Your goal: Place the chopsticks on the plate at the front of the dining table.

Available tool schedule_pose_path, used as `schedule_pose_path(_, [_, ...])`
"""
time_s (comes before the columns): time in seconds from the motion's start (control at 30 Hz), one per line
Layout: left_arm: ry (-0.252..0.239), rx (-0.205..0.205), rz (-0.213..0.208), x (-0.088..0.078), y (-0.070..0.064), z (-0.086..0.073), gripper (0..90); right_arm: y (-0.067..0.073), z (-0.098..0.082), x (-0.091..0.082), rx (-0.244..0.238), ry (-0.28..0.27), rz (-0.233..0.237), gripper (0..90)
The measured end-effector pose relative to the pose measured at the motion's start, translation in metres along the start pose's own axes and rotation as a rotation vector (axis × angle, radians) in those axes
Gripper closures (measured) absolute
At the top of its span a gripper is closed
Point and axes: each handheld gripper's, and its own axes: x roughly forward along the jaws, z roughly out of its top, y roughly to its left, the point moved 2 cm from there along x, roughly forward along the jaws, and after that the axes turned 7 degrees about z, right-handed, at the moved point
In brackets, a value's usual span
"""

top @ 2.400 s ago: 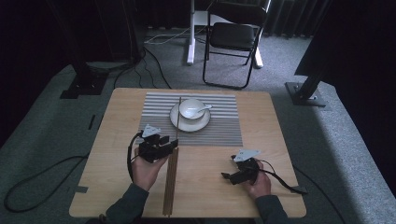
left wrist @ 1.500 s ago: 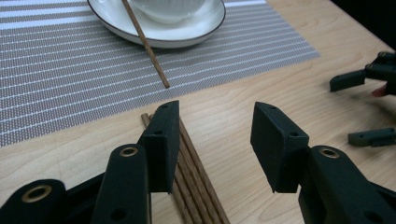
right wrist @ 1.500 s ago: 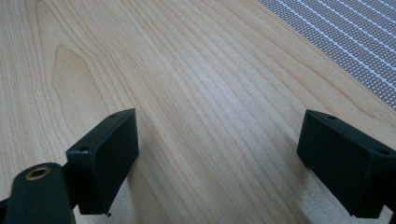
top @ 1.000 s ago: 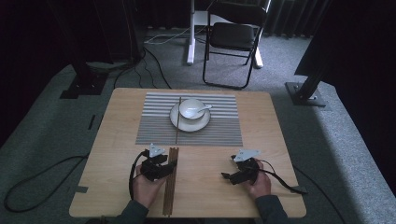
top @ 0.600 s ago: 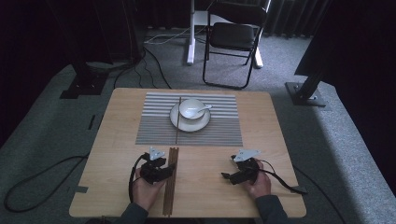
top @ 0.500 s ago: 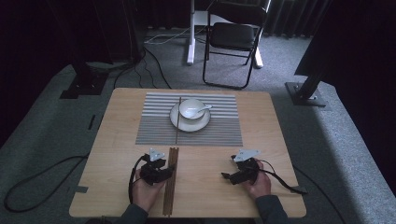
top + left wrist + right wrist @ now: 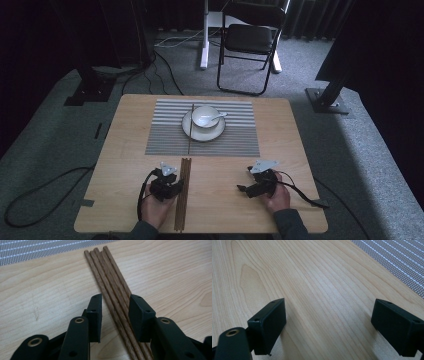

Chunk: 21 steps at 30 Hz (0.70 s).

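**Chopstick bundle straddled by the left gripper**

A pale wooden table (image 7: pixel 125 150) with fine lengthwise grain is seen beneath both tools. Ahead of them a grey ribbed placemat (image 7: pixel 165 142) is laid, woven in thin light stripes. On it a round white saucer (image 7: pixel 217 132) bears a cup (image 7: pixel 202 116) and spoon (image 7: pixel 219 115); one dark chopstick (image 7: pixel 190 131) is laid across the saucer's near-left edge. The left gripper (image 7: pixel 114 301) is set low over the chopsticks (image 7: pixel 107 272): four slim, round, reddish-brown sticks, lying side by side, flat on the table. Its matte black jaws have just been closing; the bundle lies between them, a gap remaining on the left. The right gripper (image 7: pixel 329 315) is spread wide over bare wood, well apart.
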Motion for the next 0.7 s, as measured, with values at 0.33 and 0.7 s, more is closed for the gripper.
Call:
schedule_pose_path(0.33, [0.009, 0.002, 0.001, 0.0, -0.0002, -0.0056, 66.5, 0.0, 0.0, 0.0, 0.0, 0.0, 0.0, 11.9])
schedule_pose_path(0.7, [0.016, -0.001, 0.017, 0.0001, 0.0022, -0.0083, 67.8, 0.0, 0.0, 0.0, 0.0, 0.0, 0.0, 11.9])
